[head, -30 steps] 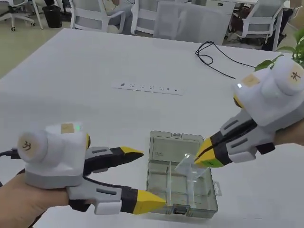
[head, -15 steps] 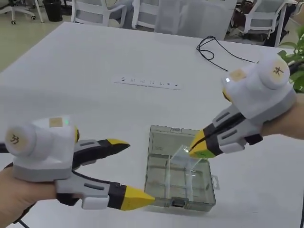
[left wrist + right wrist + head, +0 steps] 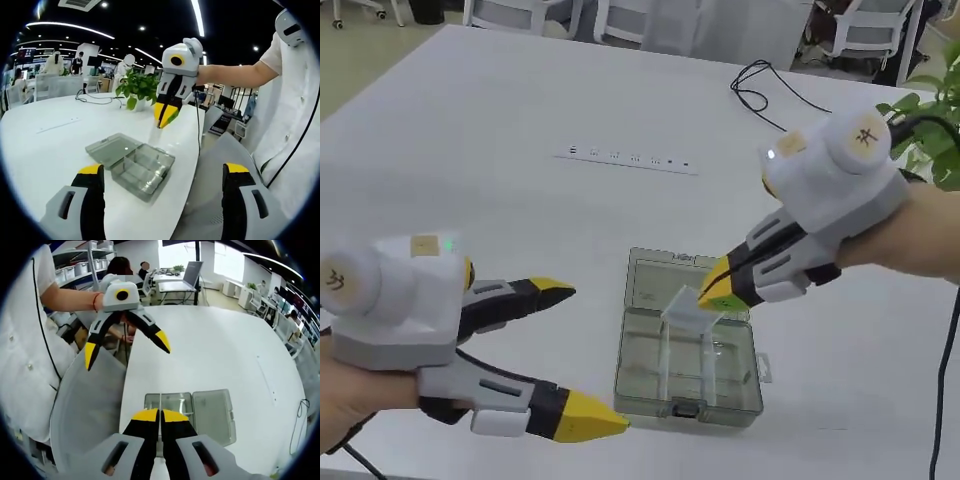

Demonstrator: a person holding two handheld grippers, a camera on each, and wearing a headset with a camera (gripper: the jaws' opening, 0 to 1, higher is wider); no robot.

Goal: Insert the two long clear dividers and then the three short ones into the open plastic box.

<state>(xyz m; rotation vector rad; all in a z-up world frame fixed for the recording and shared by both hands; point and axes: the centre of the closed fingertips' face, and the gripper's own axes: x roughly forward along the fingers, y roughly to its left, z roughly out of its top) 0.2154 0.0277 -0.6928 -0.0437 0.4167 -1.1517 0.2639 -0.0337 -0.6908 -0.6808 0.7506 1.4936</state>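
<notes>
Smoky translucent box (image 3: pixel 640 408) lies open; right tool (image 3: pixel 708 295) pinches a clear divider (image 3: pixel 682 314).

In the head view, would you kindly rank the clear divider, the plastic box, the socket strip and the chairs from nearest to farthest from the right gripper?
1. clear divider, clamped by the right gripper.
2. plastic box, just below.
3. socket strip, mid-table.
4. chairs, beyond the table.
</notes>
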